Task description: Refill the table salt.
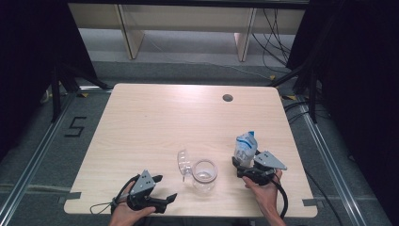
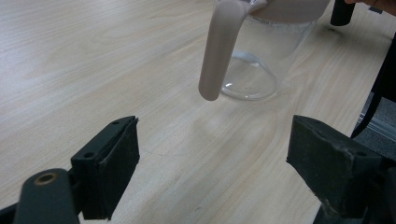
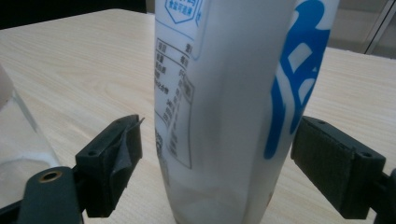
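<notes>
1. A person's two hands come in from the near edge of a pale wooden worktop (image 1: 155, 117), each holding a black two-jaw tool — the left tool (image 1: 162, 188) at the near left corner, the right tool (image 1: 242, 165) toward the near right.

2. The right tool stands with its jaws apart on either side of a white pouch (image 1: 245, 147) printed in blue. In the right gripper view the pouch (image 3: 233, 107) rises upright between the two pads with a gap showing on each side, so it is bracketed, not clamped; it rests on the wood.

3. The left tool is also spread wide and holds nothing. In the left gripper view its jaws frame bare wood, and beyond them stands a clear pitcher (image 2: 261, 60) whose pale handle (image 2: 219, 51) hangs toward the camera.

4. From above, the pitcher (image 1: 204, 175) sits near the front edge of the worktop, between the two tools — nearer the middle than either corner. Its handle (image 1: 183, 162) and lid part jut out on the left side, toward the left tool but well apart from it.

5. The pouch is just right of the pitcher, close but not touching. A sliver of the pitcher's clear wall (image 3: 18, 144) shows at the left edge of the right gripper view.

6. A round cable hole (image 1: 227, 98) marks the far side of the worktop. On the grey floor to the left, black tape forms the numeral 5 (image 1: 75, 127).
</notes>
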